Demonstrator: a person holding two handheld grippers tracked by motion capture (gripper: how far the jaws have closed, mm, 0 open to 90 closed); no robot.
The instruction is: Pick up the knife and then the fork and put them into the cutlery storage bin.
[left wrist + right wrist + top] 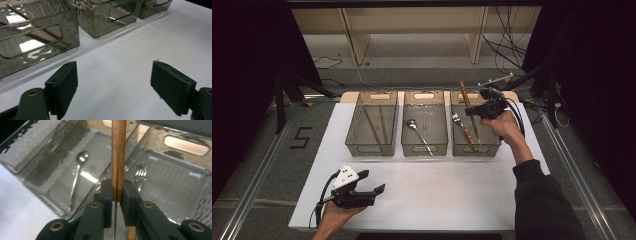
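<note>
The right tongs [117,195] are clamped on a wooden-handled knife [468,106], held above the right bin [492,145], which already holds a fork [140,173]. The knife's long axis runs along the bin's length, handle pointing away from the person and up, thin blade hanging down toward the near end. The bin lies straight below, so the likely move is a short drop. The left tongs [113,87] hover wide open and empty over the worktop [437,195], well apart. A spoon [418,132] lies in the middle bin [424,146], chopsticks [37,37] in the left bin [371,147].
</note>
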